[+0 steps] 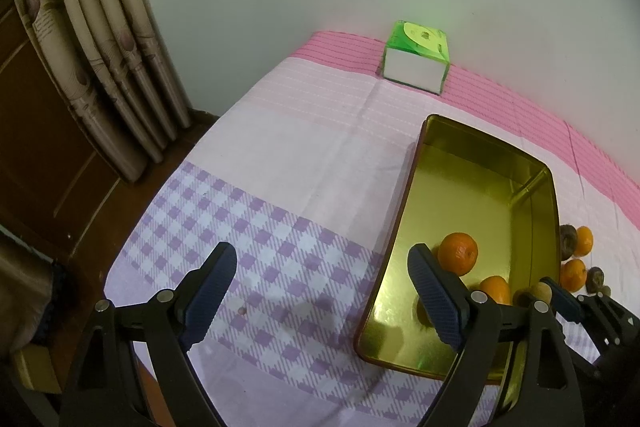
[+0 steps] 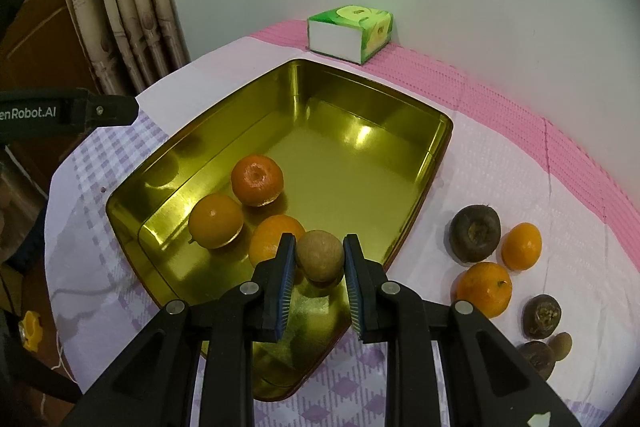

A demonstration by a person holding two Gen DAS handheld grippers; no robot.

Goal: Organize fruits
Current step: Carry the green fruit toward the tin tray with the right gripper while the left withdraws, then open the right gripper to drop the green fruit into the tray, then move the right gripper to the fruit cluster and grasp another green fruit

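Three oranges in tin: one orange (image 2: 257,180) farthest in, two nearer the right gripper
Brown round fruit (image 2: 320,256): pinched between the right gripper (image 2: 318,259) fingers, over the gold tin (image 2: 360,83) near end
Loose fruit: two oranges and dark brown fruits on the cloth (image 2: 500,163), right of tin
Left gripper (image 1: 322,291): spread wide, holding nothing, left of tin
Tissue box (image 2: 349,31): against the wall

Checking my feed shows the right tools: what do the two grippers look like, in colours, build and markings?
Both look alike. The left gripper and right gripper have black angular plastic linkages with silver round pivot pins, and narrow fingers faced with dark blue ribbed pads. White lettering ending "enRobot.AI" marks the left gripper's black body in the right wrist view. No sleeves are visible.
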